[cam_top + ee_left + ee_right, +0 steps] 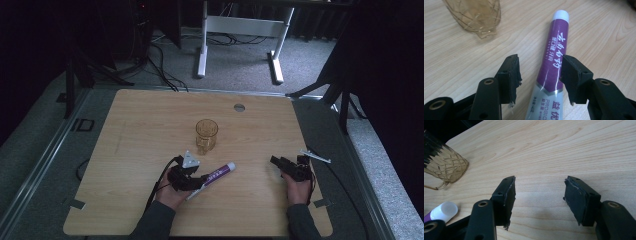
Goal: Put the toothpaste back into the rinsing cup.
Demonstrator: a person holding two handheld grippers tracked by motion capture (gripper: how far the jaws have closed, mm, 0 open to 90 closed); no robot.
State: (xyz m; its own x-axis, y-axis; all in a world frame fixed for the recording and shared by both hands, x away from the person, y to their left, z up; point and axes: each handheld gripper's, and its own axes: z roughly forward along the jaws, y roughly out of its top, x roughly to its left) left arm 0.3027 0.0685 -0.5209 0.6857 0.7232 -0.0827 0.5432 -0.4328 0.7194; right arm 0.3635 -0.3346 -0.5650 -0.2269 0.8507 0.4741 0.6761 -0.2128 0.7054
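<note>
- We see a wooden table (140, 130) from the high view, with an amber glass mug (206, 135) standing near its centre.
- A purple toothpaste tube (216, 175) with a white cap lies flat on the table at about five o'clock from the mug, the cap pointing toward two o'clock.
- Our left hand-held gripper (196, 184) sits at the tube's lower end, at about seven o'clock from the mug.
- In the left gripper view its jaws stand apart on either side of the tube (554, 62): the right jaw is against the tube's edge, the left jaw has a gap of bare table beside it, so it is not clamped.
- The mug (477, 17) shows at eleven o'clock in that view.
- Our right hand-held gripper (278, 163) is at about four o'clock from the mug, well apart from the tube.
- In the right gripper view its jaws are wide apart over bare wood, with the mug (442, 167) at ten o'clock and the tube's white cap (445, 211) at eight o'clock.
</note>
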